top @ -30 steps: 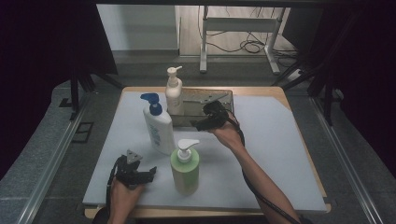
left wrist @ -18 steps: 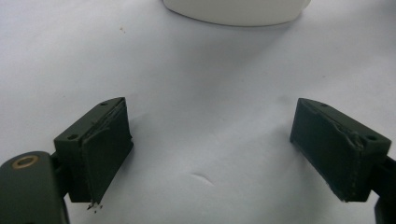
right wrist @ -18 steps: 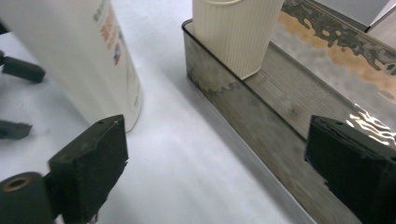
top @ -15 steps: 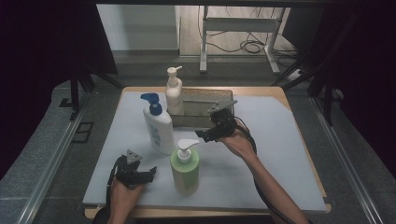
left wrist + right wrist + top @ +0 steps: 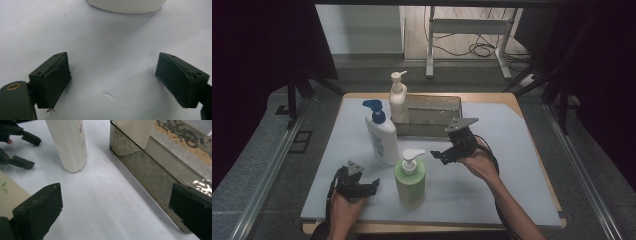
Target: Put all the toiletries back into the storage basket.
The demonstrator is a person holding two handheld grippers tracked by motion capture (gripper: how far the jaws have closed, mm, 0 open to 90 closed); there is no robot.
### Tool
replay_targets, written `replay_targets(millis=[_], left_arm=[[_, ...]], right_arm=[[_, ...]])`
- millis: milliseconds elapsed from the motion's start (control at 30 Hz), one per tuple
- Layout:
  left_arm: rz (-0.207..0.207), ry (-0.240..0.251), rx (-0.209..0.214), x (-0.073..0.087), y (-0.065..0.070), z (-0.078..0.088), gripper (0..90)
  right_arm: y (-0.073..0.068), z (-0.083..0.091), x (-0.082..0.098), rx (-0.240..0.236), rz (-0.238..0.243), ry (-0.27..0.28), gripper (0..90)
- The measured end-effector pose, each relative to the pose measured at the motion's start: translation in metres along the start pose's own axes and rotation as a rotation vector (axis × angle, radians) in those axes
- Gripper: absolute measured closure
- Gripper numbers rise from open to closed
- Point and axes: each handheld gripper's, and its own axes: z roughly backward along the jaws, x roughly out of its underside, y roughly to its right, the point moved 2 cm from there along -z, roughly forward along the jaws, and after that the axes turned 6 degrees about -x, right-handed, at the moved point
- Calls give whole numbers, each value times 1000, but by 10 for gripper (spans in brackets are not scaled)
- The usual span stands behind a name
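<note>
Three pump bottles stand on the white mat (image 5: 512, 165). A green one (image 5: 410, 182) is nearest. A white one with a blue pump (image 5: 382, 137) stands behind it. A cream one (image 5: 398, 100) stands in the left end of a metal tray (image 5: 437, 116). My right gripper (image 5: 440, 156) hovers right of the green bottle's pump, pointing left. Its jaws have just been opening and are open, with nothing between them (image 5: 115, 215). My left gripper (image 5: 370, 188) rests on the mat left of the green bottle, open and empty (image 5: 120, 82).
In the right gripper view the tray wall (image 5: 150, 172) runs along the right and the white bottle (image 5: 71, 145) stands ahead. A pale bottle base (image 5: 127, 5) sits beyond the left jaws. Bare mat lies right of the tray and along the near edge.
My right gripper has drawn back from over the tray toward the near side and now sits beside the green bottle's pump, jaws wider. The left gripper has stayed put.
</note>
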Motion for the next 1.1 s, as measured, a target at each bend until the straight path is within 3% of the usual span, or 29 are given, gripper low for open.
replay_targets(millis=[200, 733, 1100], left_arm=[[1, 0, 0, 0, 0, 0, 118], [1, 0, -1, 0, 0, 0, 118], [4, 0, -1, 0, 0, 0, 118]], right_arm=[[-7, 7, 13, -23, 3, 11, 0], [-41, 19, 37, -102, -3, 14, 0], [-70, 18, 45, -180, 22, 19, 0]])
